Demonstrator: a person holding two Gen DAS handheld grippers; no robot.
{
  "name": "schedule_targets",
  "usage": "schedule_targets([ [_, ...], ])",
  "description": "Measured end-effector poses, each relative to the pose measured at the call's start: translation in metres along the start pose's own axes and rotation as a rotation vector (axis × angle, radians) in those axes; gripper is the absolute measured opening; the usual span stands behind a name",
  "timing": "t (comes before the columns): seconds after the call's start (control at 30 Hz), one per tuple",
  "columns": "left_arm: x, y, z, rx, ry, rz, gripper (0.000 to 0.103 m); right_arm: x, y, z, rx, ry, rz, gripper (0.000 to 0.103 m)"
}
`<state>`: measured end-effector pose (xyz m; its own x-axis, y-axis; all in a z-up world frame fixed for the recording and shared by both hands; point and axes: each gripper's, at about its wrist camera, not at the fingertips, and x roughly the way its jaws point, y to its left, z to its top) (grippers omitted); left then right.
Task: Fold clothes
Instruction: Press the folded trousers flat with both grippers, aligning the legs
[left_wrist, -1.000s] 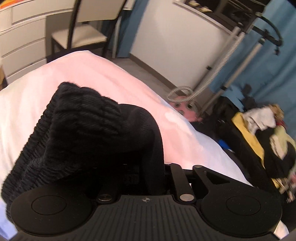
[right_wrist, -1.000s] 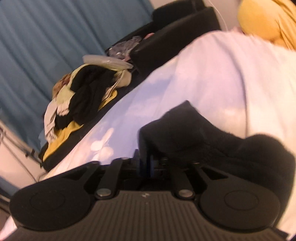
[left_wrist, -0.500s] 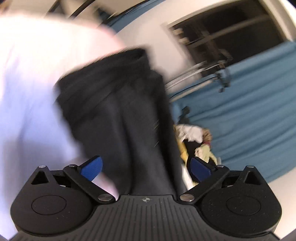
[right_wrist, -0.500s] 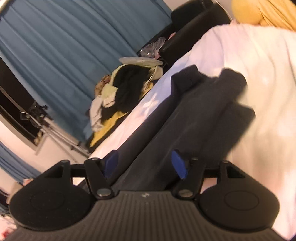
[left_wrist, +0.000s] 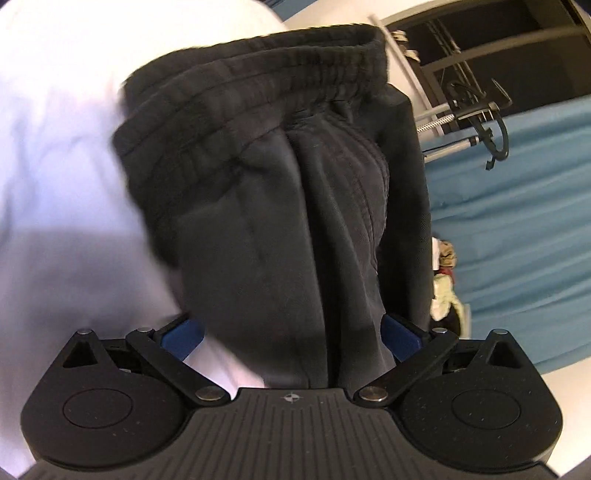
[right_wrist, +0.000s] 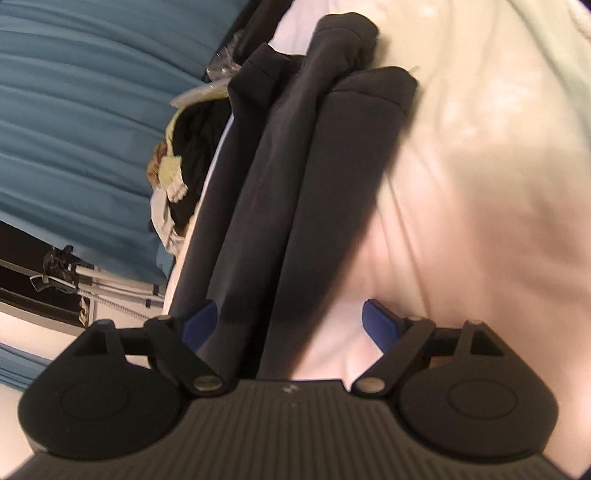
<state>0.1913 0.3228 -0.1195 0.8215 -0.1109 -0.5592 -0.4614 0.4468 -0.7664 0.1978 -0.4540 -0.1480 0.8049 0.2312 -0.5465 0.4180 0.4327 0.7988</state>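
A pair of black trousers lies folded on the white bed sheet. In the left wrist view its ribbed waistband is at the far end. My left gripper is open, its blue pads wide apart on either side of the cloth. In the right wrist view the trouser legs run away from me, their hems at the far end. My right gripper is open, and the cloth runs down between its pads.
A heap of yellow, black and white clothes lies past the bed edge on the left of the right wrist view. Blue curtains hang behind. A metal stand is near the wall.
Both grippers were shut on the black trousers a second ago; both have opened and let go. The trousers now lie stretched out on the bed, and both cameras have tilted.
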Motion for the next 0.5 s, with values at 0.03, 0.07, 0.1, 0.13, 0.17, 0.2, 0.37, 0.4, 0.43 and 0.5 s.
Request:
schedule_targets([
  [0.03, 0.004, -0.003, 0.001, 0.023, -0.008, 0.009, 0.102, 0.006, 0.001, 0.003, -0.008, -0.02, 0.014, 0.087],
  [0.07, 0.006, -0.004, 0.001, 0.04, -0.016, 0.014, 0.102, 0.011, 0.001, 0.006, -0.018, -0.04, 0.027, 0.088],
  [0.1, 0.008, -0.004, 0.001, 0.052, -0.031, 0.016, 0.102, 0.016, 0.001, 0.01, -0.028, -0.061, 0.04, 0.088],
  [0.13, 0.008, -0.004, 0.0, 0.059, -0.045, 0.018, 0.102, 0.021, 0.001, 0.014, -0.039, -0.081, 0.053, 0.088],
  [0.17, 0.009, -0.003, 0.001, 0.057, -0.066, 0.022, 0.102, 0.025, 0.002, 0.017, -0.053, -0.101, 0.058, 0.087],
  [0.2, 0.01, -0.001, 0.002, 0.049, -0.079, 0.023, 0.101, 0.027, 0.003, 0.018, -0.076, -0.117, 0.048, 0.086],
  [0.37, 0.014, -0.003, 0.001, 0.096, -0.141, 0.094, 0.076, 0.037, 0.01, 0.022, -0.18, -0.196, 0.001, 0.05],
  [0.4, 0.013, -0.003, 0.0, 0.098, -0.146, 0.099, 0.066, 0.034, 0.012, 0.022, -0.18, -0.203, -0.002, 0.042],
  [0.43, 0.012, -0.002, -0.001, 0.1, -0.152, 0.104, 0.06, 0.031, 0.014, 0.021, -0.18, -0.209, -0.005, 0.037],
  [0.5, 0.005, -0.003, -0.002, 0.088, -0.157, 0.092, 0.04, 0.025, 0.019, 0.02, -0.181, -0.222, -0.011, 0.022],
])
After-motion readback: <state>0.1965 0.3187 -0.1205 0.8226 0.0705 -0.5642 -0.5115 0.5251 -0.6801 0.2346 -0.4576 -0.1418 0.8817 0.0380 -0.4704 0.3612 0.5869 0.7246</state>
